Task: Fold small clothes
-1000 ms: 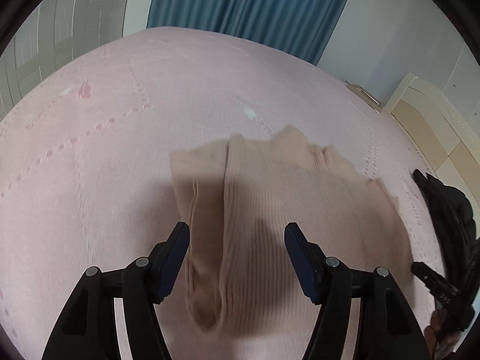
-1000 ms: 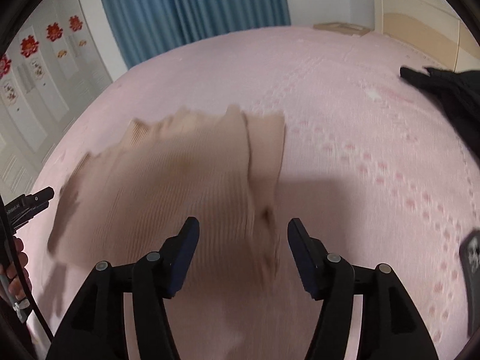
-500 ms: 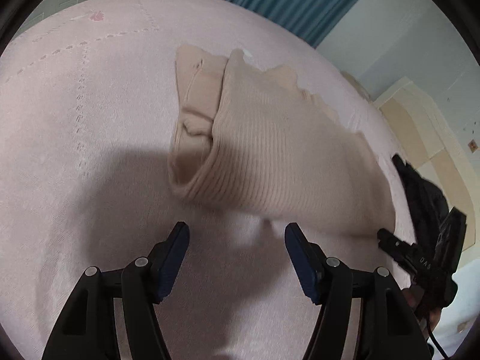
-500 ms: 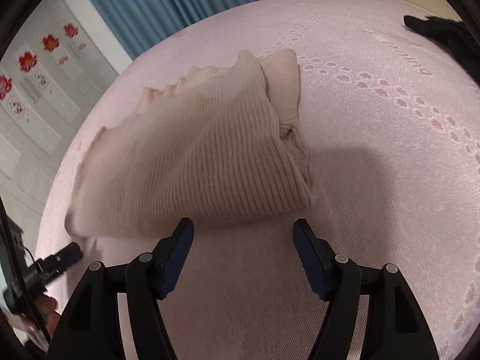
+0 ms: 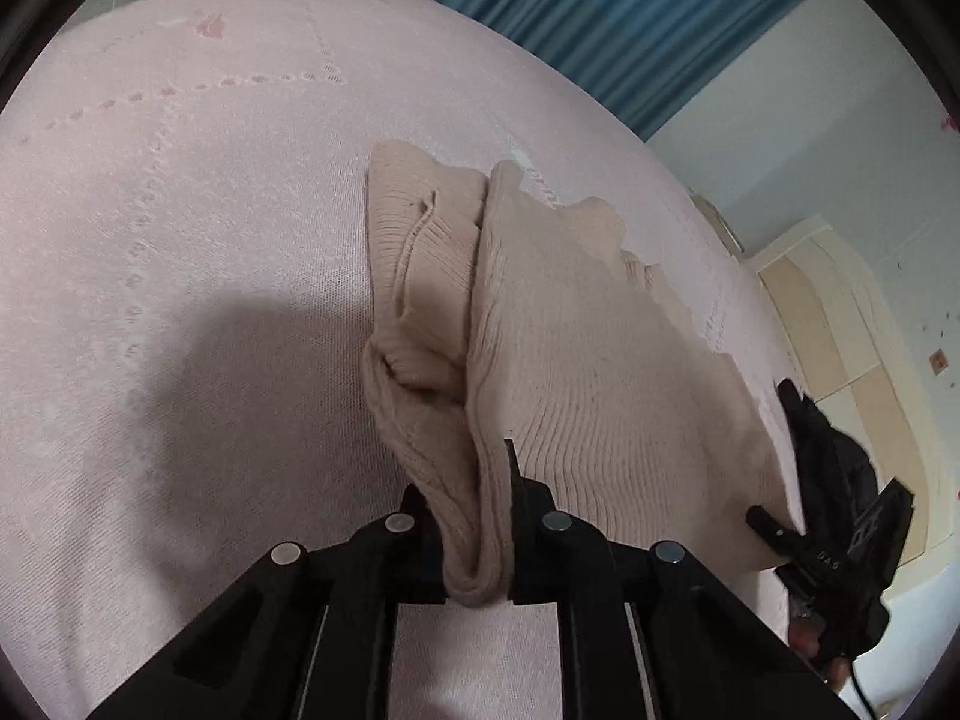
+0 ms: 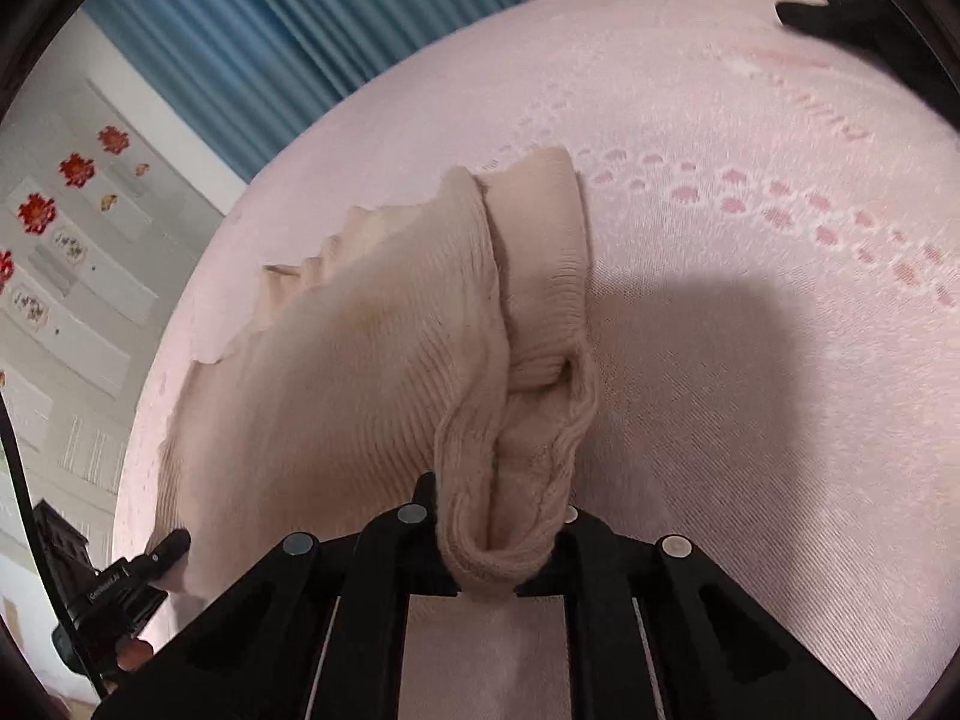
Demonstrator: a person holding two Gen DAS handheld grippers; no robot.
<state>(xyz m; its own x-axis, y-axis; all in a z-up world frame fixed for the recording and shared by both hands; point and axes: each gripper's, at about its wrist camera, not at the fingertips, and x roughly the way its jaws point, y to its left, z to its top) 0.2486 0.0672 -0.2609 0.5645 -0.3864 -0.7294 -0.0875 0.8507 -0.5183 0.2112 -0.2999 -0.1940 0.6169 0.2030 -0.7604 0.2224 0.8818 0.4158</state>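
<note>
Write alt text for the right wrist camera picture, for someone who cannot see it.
Two black fingers of the right gripper pinch the near edge of a folded beige ribbed sweater lying on a pink bedspread. Blue curtains hang behind, and the other gripper holds the sweater's left corner.

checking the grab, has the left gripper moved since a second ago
Yes: the left gripper has come down toward the pink bedspread and closed on the beige sweater's near edge.
</note>
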